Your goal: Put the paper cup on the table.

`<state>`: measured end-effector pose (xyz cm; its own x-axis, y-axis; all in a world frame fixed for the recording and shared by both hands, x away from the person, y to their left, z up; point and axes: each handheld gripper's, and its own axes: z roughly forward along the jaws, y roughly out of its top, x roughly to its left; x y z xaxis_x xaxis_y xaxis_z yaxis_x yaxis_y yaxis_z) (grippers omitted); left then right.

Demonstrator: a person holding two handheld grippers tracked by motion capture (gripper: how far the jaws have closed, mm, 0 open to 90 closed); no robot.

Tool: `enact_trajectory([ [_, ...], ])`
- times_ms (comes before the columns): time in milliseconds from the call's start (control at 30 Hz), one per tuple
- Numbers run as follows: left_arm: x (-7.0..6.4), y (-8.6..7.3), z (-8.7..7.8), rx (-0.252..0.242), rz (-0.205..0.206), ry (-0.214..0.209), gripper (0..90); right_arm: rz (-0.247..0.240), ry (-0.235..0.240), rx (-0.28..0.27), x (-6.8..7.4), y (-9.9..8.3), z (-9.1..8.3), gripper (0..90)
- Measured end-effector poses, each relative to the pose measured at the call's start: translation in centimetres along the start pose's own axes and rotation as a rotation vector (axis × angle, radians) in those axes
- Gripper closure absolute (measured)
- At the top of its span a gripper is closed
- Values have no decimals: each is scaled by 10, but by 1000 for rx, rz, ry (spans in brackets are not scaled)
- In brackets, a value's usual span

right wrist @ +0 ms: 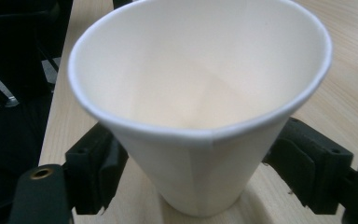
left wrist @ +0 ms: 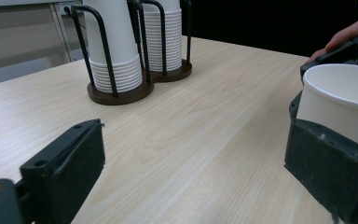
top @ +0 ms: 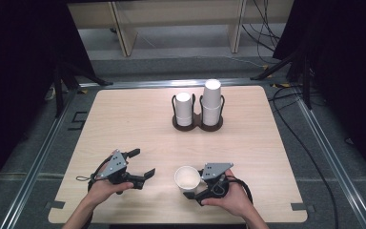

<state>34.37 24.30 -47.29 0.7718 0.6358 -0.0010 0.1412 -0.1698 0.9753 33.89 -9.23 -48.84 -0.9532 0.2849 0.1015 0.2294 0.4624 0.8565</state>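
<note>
Underneath: pale wood table (top: pixel 124 119); grey floor (top: pixel 181 47), dark surroundings.

Surface: a light wooden table (top: pixel 124 114) with rounded corners is carrying everything.
Far side: a dark two-ring cup holder (top: pixel 198 125) is standing on it, holding two stacks of white paper cups (top: pixel 211 100).

No legible text or labels anywhere.

Matt white paper cup (right wrist: pixel 200 107) on smooth, probably laminated, wood-grain table (top: pixel 124 119).
</note>
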Motion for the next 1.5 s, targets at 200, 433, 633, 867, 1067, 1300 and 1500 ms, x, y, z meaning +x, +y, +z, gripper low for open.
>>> enact_trajectory([
  [200,1,-1,-1,-3,3,6,46,13,-9,-9,-2,-4,-16,193],
  [433,3,-4,-3,15,20,22,44,16,-39,-16,-5,-12,-40,193],
  [633,3,-7,-4,15,16,37,44,64,-85,-46,-8,-22,-56,171],
  [867,17,-2,-4,17,217,27,44,96,-163,-97,-16,-26,-77,171],
  [1067,4,-8,-5,32,43,37,44,127,-291,-136,-25,-31,-91,172],
  [1300,4,-9,-5,33,44,37,43,202,-387,-187,-34,-40,-103,169],
  [1500,3,-11,-7,36,35,42,43,294,-502,-222,-43,-44,-117,177],
])
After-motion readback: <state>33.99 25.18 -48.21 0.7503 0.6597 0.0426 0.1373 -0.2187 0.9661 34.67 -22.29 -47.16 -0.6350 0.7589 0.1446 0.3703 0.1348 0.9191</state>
